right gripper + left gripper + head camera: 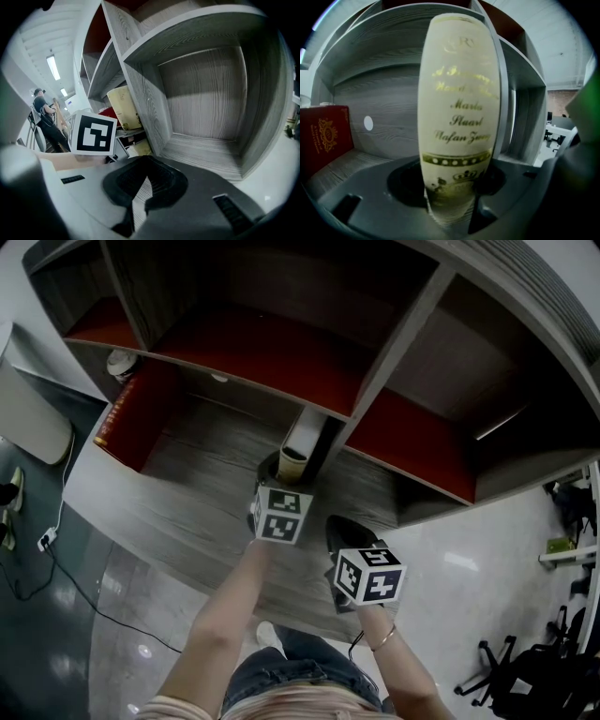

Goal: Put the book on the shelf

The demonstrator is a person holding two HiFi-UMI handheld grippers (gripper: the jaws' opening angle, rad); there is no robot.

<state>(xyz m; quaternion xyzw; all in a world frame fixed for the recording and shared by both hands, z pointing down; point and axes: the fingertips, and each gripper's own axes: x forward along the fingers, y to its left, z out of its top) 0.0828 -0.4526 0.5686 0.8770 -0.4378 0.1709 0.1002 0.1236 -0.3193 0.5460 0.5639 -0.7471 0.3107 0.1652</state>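
Observation:
A cream book [458, 108] with gold lettering stands upright, its spine facing the left gripper view. My left gripper [452, 190] is shut on its lower end. From the head view the book [300, 439] is in the wide lower compartment of the grey wooden shelf [234, 512], right beside the upright divider [375, 381], with my left gripper [279, 482] just below it. My right gripper [345, 538] hovers to the right in front of the shelf, shut and holding nothing. In the right gripper view its jaws [146, 180] face an empty compartment [206, 117], and the cream book [124, 108] shows past the divider.
A red book [127, 413] leans at the left end of the same compartment, also seen as the red book [323, 133] in the left gripper view. A small white object [120, 362] sits above it. A cable [45, 540] lies on the floor left, and a chair base [497, 662] stands right.

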